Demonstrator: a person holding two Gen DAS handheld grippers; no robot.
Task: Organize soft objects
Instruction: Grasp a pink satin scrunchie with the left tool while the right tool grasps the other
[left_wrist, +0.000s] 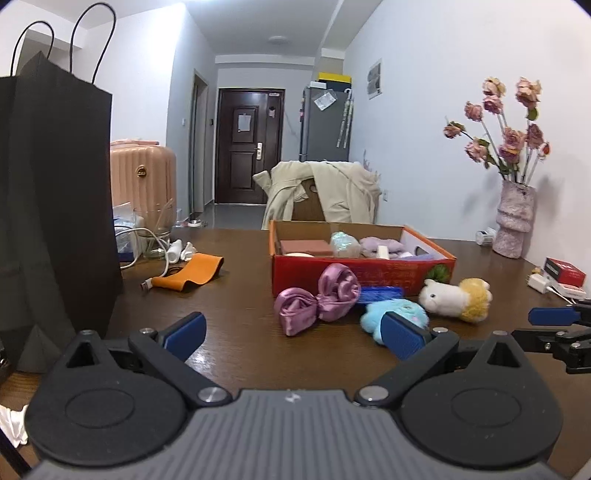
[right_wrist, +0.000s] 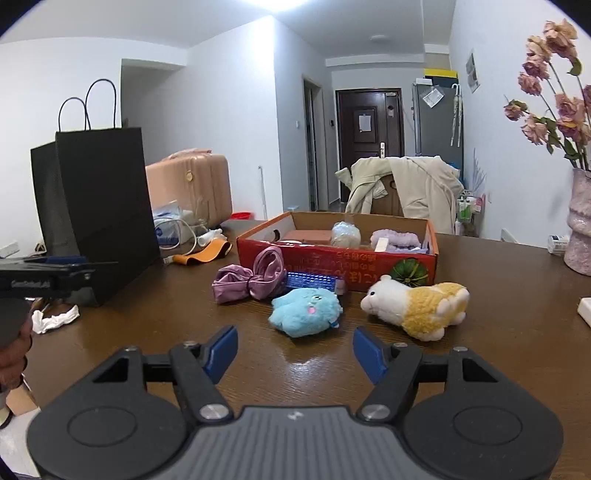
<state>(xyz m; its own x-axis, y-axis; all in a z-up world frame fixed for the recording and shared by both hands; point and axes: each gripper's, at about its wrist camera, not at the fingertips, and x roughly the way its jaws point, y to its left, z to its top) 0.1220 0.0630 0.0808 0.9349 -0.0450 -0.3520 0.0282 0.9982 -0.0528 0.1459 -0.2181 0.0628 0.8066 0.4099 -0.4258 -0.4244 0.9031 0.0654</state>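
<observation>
On the brown table lie a purple satin bow (left_wrist: 317, 299) (right_wrist: 251, 282), a light blue plush (left_wrist: 397, 314) (right_wrist: 306, 312) and a white and yellow plush (left_wrist: 458, 297) (right_wrist: 415, 304), all in front of a red cardboard box (left_wrist: 369, 273) (right_wrist: 332, 264) holding several soft items. A blue textured pad (left_wrist: 380, 294) (right_wrist: 312, 282) lies between bow and box. My left gripper (left_wrist: 295, 334) is open and empty, short of the bow. My right gripper (right_wrist: 291, 350) is open and empty, just short of the blue plush; it also shows at the right edge of the left wrist view (left_wrist: 554, 321).
A black paper bag (left_wrist: 55, 192) (right_wrist: 99, 206) stands at the left. An orange strap (left_wrist: 188, 275), cables and a glass (left_wrist: 153, 230) lie behind it. A vase of dried flowers (left_wrist: 513, 221) (right_wrist: 580, 225) stands at the right by the wall. A chair with a coat (left_wrist: 325, 192) is beyond the table.
</observation>
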